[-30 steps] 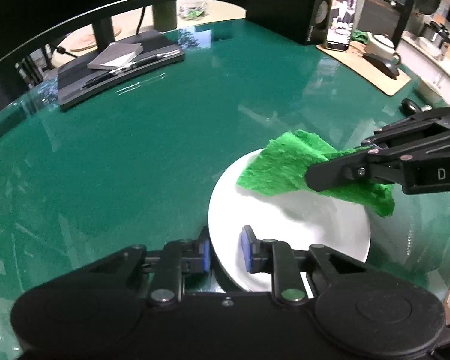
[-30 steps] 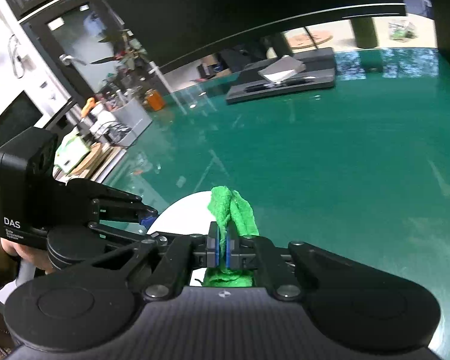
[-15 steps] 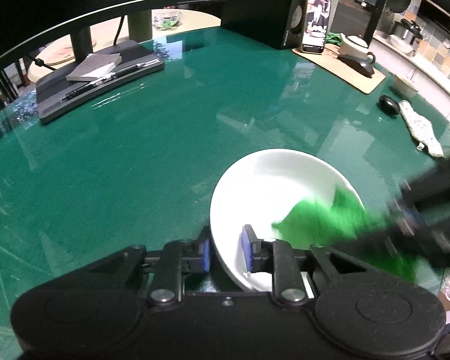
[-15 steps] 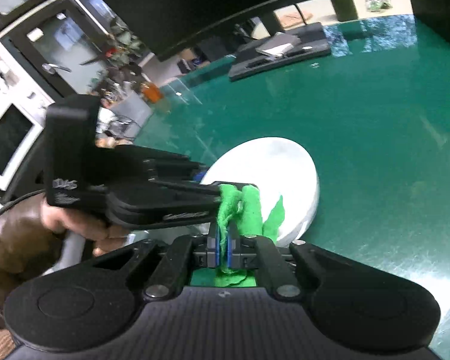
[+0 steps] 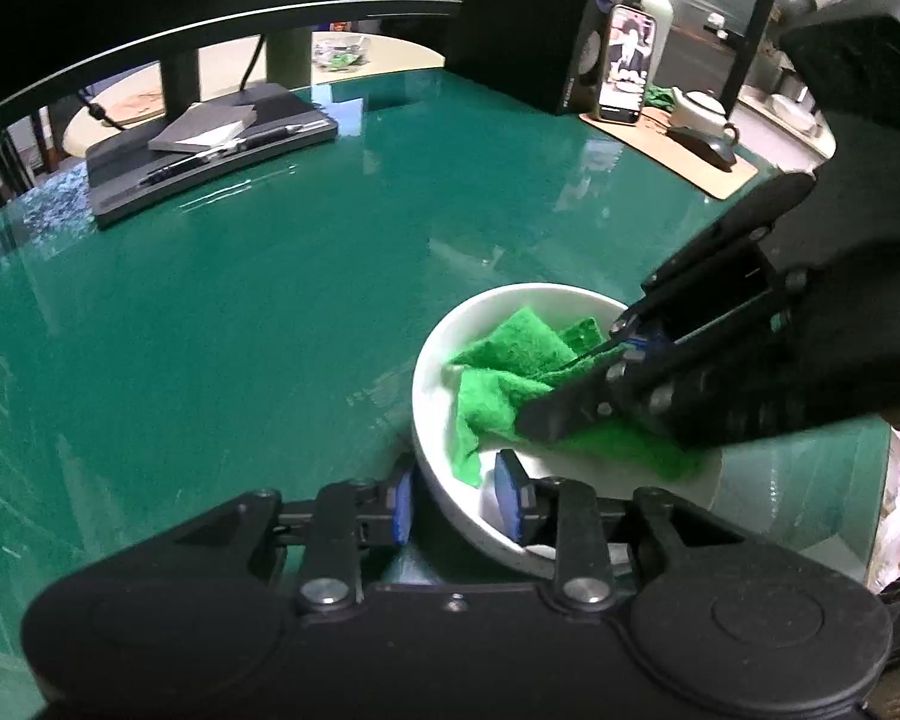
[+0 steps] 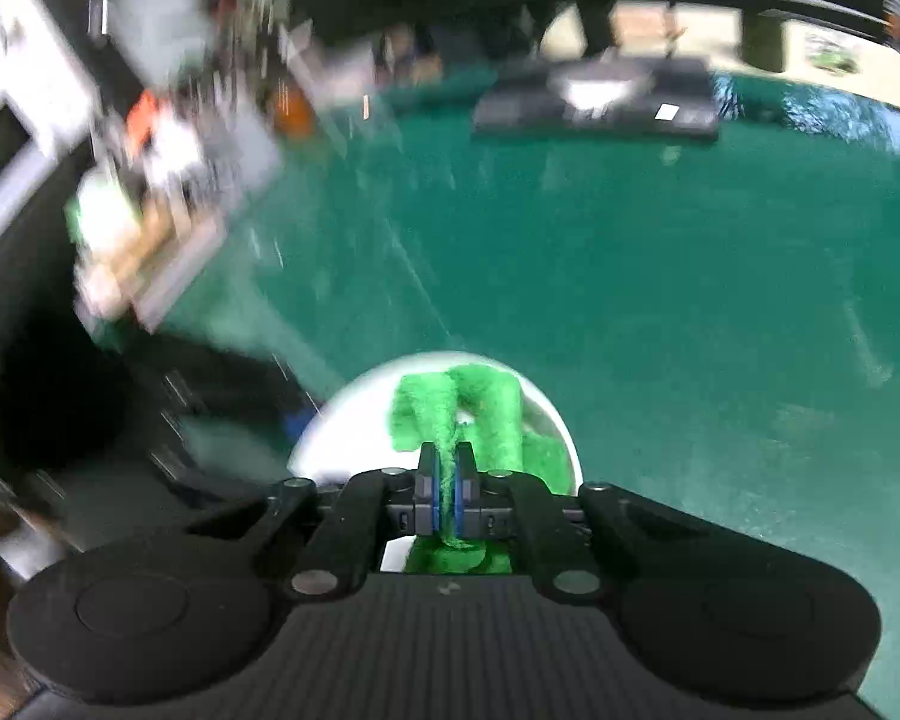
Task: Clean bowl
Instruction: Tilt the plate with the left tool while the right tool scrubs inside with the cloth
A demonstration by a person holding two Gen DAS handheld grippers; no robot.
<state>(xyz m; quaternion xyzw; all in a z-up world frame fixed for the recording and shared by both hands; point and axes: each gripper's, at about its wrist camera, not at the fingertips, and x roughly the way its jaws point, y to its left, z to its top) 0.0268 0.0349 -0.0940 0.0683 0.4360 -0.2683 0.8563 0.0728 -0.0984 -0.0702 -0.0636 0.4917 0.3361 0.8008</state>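
With our left gripper (image 5: 455, 501) we clamp the near rim of the bowl (image 5: 435, 354), its jaws having just eased slightly, to steady it on the table (image 5: 258, 300). With our right gripper (image 6: 444, 495) we pinch the cloth (image 6: 486, 402) firmly, pressing it inside the bowl to wipe.

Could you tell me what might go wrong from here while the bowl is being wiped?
1. The left claw pinches only the bowl's near rim, so a hard wipe could tip it or slide it free.
2. The green cloth is held by a thin fold in the right claw and might pull out.
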